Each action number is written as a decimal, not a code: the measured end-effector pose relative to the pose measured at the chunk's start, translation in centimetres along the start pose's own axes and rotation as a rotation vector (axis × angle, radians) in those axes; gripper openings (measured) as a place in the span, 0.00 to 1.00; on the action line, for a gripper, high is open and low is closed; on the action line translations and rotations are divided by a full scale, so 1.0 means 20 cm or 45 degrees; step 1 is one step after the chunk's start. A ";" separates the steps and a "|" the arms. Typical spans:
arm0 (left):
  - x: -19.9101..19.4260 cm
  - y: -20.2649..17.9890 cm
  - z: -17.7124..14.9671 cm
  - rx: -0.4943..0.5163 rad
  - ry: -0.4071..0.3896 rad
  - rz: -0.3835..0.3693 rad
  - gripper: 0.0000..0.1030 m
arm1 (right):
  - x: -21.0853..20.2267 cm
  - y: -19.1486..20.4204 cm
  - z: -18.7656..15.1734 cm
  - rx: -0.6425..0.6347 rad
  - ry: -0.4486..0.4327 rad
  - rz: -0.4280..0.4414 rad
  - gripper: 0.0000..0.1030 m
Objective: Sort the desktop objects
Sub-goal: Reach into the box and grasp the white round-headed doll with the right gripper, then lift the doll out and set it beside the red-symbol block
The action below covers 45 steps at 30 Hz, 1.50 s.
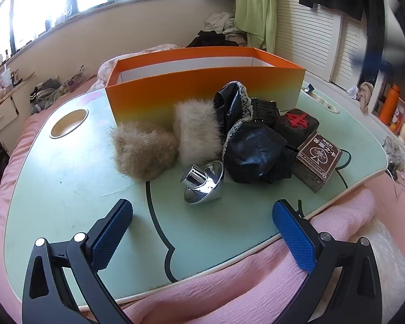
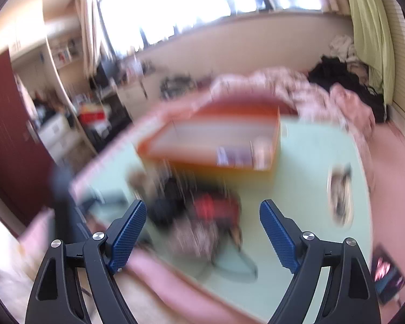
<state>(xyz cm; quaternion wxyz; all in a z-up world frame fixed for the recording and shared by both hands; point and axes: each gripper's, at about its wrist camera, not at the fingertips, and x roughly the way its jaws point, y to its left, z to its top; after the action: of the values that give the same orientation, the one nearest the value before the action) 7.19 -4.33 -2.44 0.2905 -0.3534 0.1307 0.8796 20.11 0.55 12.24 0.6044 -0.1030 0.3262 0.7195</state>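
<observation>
An orange box (image 1: pixel 202 91) stands open at the back of the pale green lap table (image 1: pixel 67 183). In front of it lie a tan fur puff (image 1: pixel 143 151), a white fur piece (image 1: pixel 197 129), a shiny silver cone-shaped piece (image 1: pixel 202 181), crumpled black fabric with lace trim (image 1: pixel 256 151), a black block with a red character (image 1: pixel 297 124) and a brown card box (image 1: pixel 318 159). My left gripper (image 1: pixel 202 205) hangs open just before the silver piece, holding nothing. The right wrist view is blurred: my right gripper (image 2: pixel 202 205) is open and empty above the pile (image 2: pixel 213 208), with the orange box (image 2: pixel 216 145) beyond.
A pink blanket (image 1: pixel 256 283) surrounds the table on the bed. A round cup recess (image 1: pixel 68 122) is in the table's left corner. An orange bottle (image 1: pixel 388 105) and clutter stand on the right. A phone (image 2: pixel 388 278) lies by the table's right edge.
</observation>
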 end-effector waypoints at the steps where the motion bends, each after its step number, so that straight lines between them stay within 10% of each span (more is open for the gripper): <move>1: 0.00 -0.01 0.00 0.002 0.000 -0.001 1.00 | 0.03 0.01 0.13 -0.005 0.047 -0.066 0.63; 3: -0.01 -0.02 0.02 0.000 0.000 -0.002 1.00 | 0.18 0.05 0.31 -0.078 0.179 -0.237 0.33; 8: -0.03 -0.04 0.07 0.005 -0.004 -0.006 1.00 | 0.77 0.02 0.41 -0.119 0.776 -0.392 0.29; 12: -0.02 -0.05 0.09 0.006 -0.005 -0.008 1.00 | 1.00 -0.02 0.38 -0.181 0.907 -0.623 0.31; 20: -0.04 -0.06 0.10 0.012 -0.009 -0.012 1.00 | 1.13 -0.14 0.41 -0.050 0.917 -0.700 0.37; 26: -0.05 -0.07 0.09 0.013 -0.009 -0.014 1.00 | 1.10 -0.19 0.42 0.110 0.974 -0.366 0.39; 34: -0.04 -0.06 0.10 0.014 -0.006 -0.015 1.00 | 1.08 -0.14 0.37 0.036 1.079 -0.409 0.62; 38: -0.05 -0.06 0.09 0.013 -0.008 -0.017 1.00 | 1.07 -0.18 0.39 0.133 1.061 -0.365 0.34; 45: -0.06 -0.07 0.09 0.014 -0.009 -0.019 1.00 | 0.89 -0.17 0.48 0.181 0.837 -0.263 0.32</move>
<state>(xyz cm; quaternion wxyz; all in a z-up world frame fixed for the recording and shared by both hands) 7.71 -2.98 -0.32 0.2995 -0.3495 0.1318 0.8779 21.32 20.78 8.71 0.5422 -0.3195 0.5405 0.5584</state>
